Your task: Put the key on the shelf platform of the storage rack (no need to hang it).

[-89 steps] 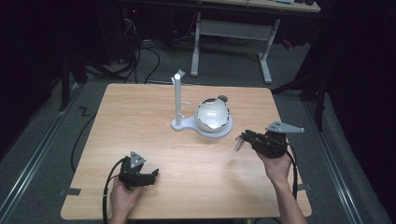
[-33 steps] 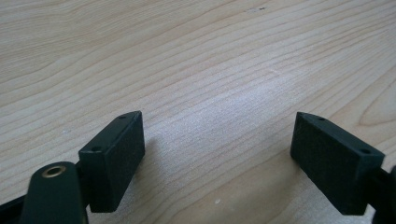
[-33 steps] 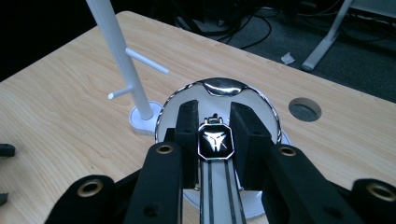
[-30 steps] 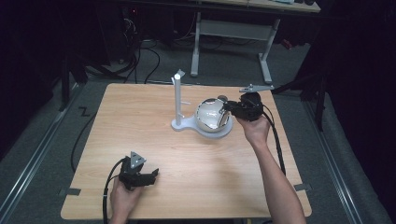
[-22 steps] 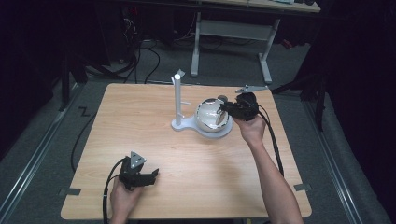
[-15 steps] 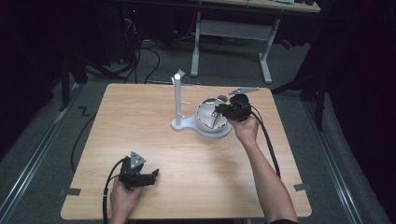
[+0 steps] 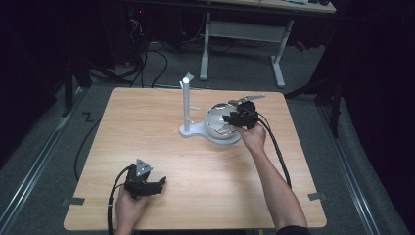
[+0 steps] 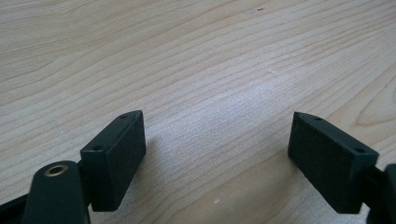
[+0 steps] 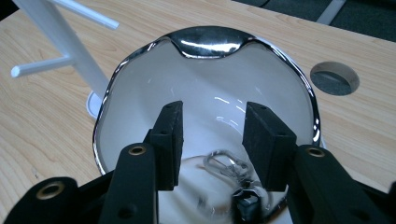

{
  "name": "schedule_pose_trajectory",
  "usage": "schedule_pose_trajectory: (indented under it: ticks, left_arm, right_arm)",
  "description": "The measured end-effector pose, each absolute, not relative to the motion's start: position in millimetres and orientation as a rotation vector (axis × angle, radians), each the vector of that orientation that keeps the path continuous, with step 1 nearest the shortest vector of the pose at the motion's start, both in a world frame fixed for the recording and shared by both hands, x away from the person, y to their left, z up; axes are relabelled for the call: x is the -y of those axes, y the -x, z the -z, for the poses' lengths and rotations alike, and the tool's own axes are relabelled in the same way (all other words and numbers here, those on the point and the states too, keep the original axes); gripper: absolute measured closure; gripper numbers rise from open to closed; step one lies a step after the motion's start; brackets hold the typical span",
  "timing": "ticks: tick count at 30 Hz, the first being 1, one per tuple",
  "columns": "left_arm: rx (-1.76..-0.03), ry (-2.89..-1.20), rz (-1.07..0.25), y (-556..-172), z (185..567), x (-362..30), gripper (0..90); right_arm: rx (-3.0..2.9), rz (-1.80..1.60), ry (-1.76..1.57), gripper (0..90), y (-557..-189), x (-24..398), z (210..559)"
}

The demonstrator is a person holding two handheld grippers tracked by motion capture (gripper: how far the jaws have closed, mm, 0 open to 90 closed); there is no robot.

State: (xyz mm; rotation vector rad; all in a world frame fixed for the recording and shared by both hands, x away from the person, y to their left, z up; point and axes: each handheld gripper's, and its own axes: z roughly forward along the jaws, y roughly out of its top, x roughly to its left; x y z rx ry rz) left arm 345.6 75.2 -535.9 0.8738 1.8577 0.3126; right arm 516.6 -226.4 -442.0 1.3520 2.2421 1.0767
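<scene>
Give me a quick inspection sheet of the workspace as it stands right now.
Surface: wooden table, a round cable hole near the far right.
Job's things: white bowl with chrome rim on a white stand; a small metal item lies inside.
Clutter: nothing seen.
Grippers: right tongs open, reaching into the bowl; left tongs open, low over bare wood.
Cables: one trails from each gripper.
Surroundings: dark floor, desk frame behind.
</scene>
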Motion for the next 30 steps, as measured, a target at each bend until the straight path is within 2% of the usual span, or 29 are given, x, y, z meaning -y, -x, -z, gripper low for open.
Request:
schedule_pose_trajectory:
  ticks: [9,15,18,27,30]
  left_arm:
    - [-1.859,-0.871,-0.309,-346,536,-75,19.5]
    - [-1.859,-0.871,-0.310,-346,536,-75,19.5]
    - [-1.859,-0.871,-0.309,-346,536,-75,19.5]
    - [-1.860,-0.870,-0.308,-345,536,-75,19.4]
    - [-1.861,-0.869,-0.308,-345,536,-75,19.4]
  right_arm:
    - [-2.191,-1.165,-1.342,57.6,-494,243,430]
    - [-2.160,-1.182,-1.337,50.8,-479,254,423]
    - [-2.152,-1.163,-1.324,50.3,-473,258,420]
    - [-2.139,-1.141,-1.340,59.3,-456,271,419]
    - [-2.114,-1.155,-1.349,59.3,-452,277,421]
